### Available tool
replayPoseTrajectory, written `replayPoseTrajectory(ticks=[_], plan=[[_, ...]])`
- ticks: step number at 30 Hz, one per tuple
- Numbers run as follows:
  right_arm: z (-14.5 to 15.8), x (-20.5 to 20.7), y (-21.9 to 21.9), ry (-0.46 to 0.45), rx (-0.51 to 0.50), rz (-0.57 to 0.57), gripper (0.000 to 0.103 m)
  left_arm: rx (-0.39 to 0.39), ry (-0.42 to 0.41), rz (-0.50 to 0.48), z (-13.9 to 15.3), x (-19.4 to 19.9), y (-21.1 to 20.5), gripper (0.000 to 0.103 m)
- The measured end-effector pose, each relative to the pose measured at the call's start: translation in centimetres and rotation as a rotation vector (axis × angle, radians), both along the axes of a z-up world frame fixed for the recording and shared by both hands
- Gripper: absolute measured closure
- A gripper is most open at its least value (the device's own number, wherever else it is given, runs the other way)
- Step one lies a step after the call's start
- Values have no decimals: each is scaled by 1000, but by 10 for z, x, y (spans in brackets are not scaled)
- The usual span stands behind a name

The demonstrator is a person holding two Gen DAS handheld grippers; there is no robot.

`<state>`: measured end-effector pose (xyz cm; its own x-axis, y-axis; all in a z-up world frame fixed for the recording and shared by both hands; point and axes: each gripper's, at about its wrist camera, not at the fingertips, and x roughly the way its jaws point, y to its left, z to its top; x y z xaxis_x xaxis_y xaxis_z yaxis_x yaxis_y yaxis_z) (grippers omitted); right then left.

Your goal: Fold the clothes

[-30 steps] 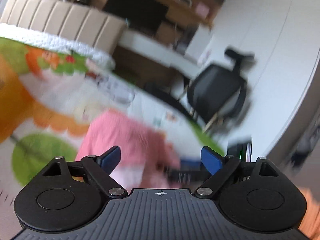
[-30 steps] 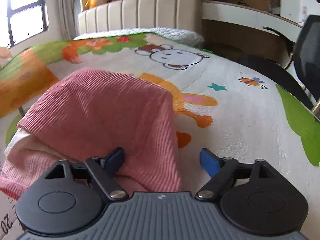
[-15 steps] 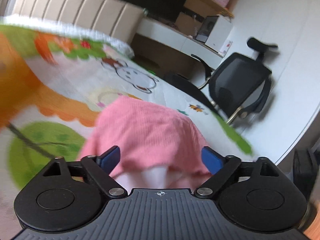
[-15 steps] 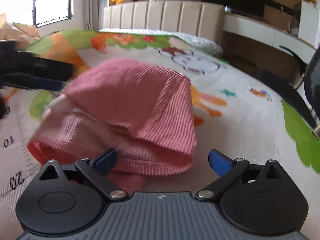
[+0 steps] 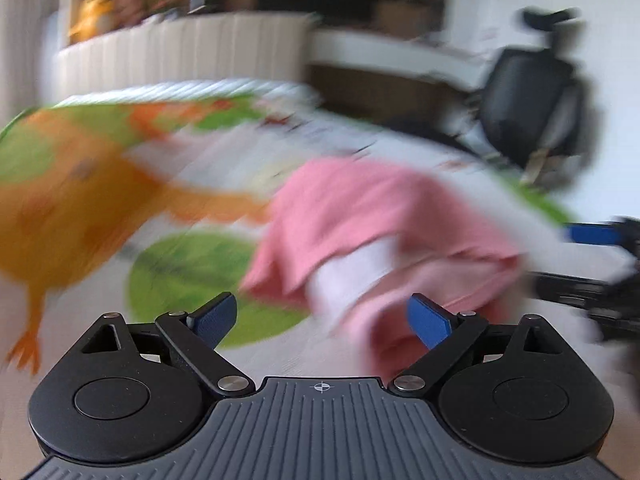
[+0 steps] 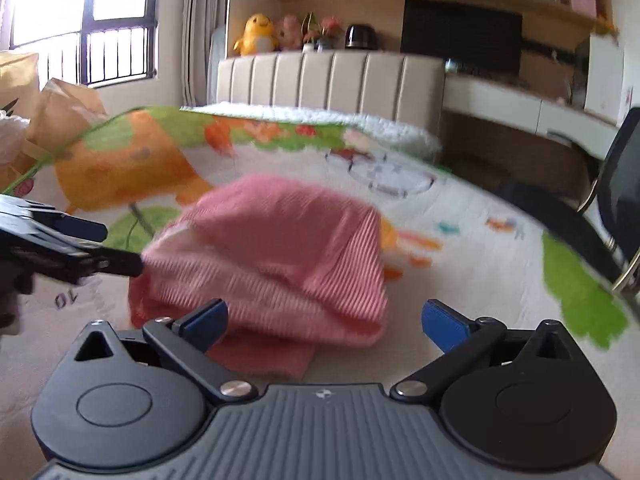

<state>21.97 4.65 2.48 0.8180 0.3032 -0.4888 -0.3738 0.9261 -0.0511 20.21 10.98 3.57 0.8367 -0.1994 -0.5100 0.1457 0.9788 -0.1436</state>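
Right wrist view: pink garment [image 6: 276, 256] folded in a bundle on the bed, on the cartoon-print blanket [image 6: 460, 280], centre-left and just beyond the right tongs [image 6: 324, 318]. Long axis of the bundle running roughly left to right across that view, lower layers sticking out at the near edge. Right tongs fully apart, jaws having just been opening, nothing pinched; near hem of the garment lying between and under the blue pads but not pressed by them. Left tongs [image 6: 120, 246] seen at the far left, tip right at the bundle's left end; contact not determinable.

Left wrist view, heavily blurred: same garment [image 5: 372, 232] ahead and slightly right of the left tongs [image 5: 324, 322], jaws apart and empty, paler inner layer showing at the near side. Right tongs [image 5: 592, 236] at the right edge, beside the garment's right end.

Judgement: both tongs about equally near, one at each end; the next fold likely to turn on taking those ends across the long axis.
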Motion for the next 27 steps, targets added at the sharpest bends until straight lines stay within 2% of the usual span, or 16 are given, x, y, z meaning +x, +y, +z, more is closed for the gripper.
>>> replayPoseTrajectory(ticks=[2, 4, 6, 7, 8, 9, 10, 12, 14, 17, 19, 23, 25, 27], plan=[[6, 16, 3, -14, 11, -41, 0, -121, -68, -63, 15, 6, 3, 6], [5, 40, 8, 12, 26, -76, 0, -260, -114, -116, 22, 20, 8, 5], [-1, 66, 16, 56, 17, -101, 0, -394, -63, -148, 10, 44, 14, 4], [-8, 80, 21, 96, -14, -126, 0, -438, -1, -122, -2, 59, 17, 4], [-19, 93, 26, 149, -55, -154, 0, -440, 59, -72, -16, 69, 19, 4], [-30, 105, 31, 204, -98, -182, 0, -437, 118, -20, -30, 78, 21, 4], [-37, 109, 33, 222, -98, -188, 0, -440, 128, -10, -40, 81, 24, 4], [-40, 108, 30, 212, -55, -194, 0, -437, 89, -26, -43, 75, 26, 4], [-40, 105, 30, 193, -65, -191, 0, -410, 82, -19, -39, 74, 25, 4], [-39, 98, 31, 156, -86, -191, 0, -326, 57, 55, -31, 63, 20, 4], [-36, 89, 31, 131, -93, -192, 0, -253, 51, 138, -29, 47, 15, 4], [-31, 53, 23, 79, -68, -140, 0, -105, 80, 258, -37, -5, 0, 1], [-31, 25, 18, 60, -53, -80, 0, -41, 117, 275, -46, -29, -10, 0], [-35, -3, 15, 72, -58, -9, 0, -3, 163, 252, -53, -51, -22, 0]])
